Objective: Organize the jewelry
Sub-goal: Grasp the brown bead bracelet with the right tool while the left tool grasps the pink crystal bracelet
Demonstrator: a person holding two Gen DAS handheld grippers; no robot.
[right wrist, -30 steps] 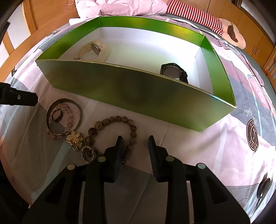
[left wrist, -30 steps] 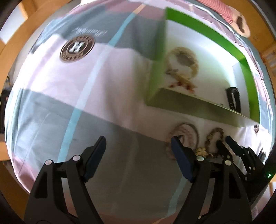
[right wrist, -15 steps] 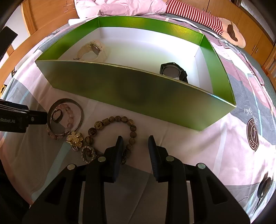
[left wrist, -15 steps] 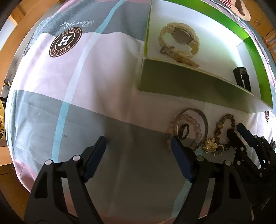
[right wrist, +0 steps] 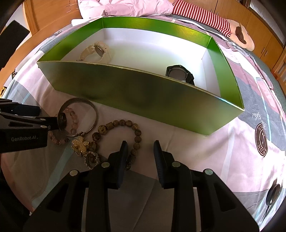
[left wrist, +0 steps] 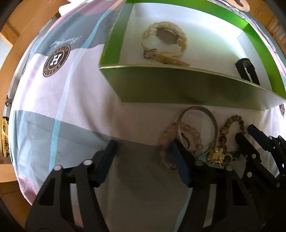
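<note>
A green box [right wrist: 143, 92] on the bed holds a cream watch [right wrist: 96, 51] and a black watch [right wrist: 178, 73]. In front of it lie a silver bangle [left wrist: 198, 132], a pink bead bracelet [left wrist: 166, 148], a brown bead bracelet [right wrist: 121, 123], a gold flower brooch [right wrist: 80, 143] and a small dark ring [right wrist: 62, 118]. My left gripper [left wrist: 143, 160] is low over the pile's left edge with its jaws closing. One finger reaches over the bangle's rim and the pink beads, and nothing is gripped. My right gripper [right wrist: 140, 148] hovers open beside the brown beads.
The patchwork bedsheet [left wrist: 71, 107] carries round logos [left wrist: 56, 60]. A red-striped plush toy [right wrist: 202, 16] and a pink duvet [right wrist: 125, 7] lie behind the box. Wooden cabinets [right wrist: 264, 41] stand at the far right, and a wooden bed frame [left wrist: 10, 196] borders the left.
My left gripper has come down and sideways to the jewelry pile, and its jaws have narrowed. The right gripper has not moved.
</note>
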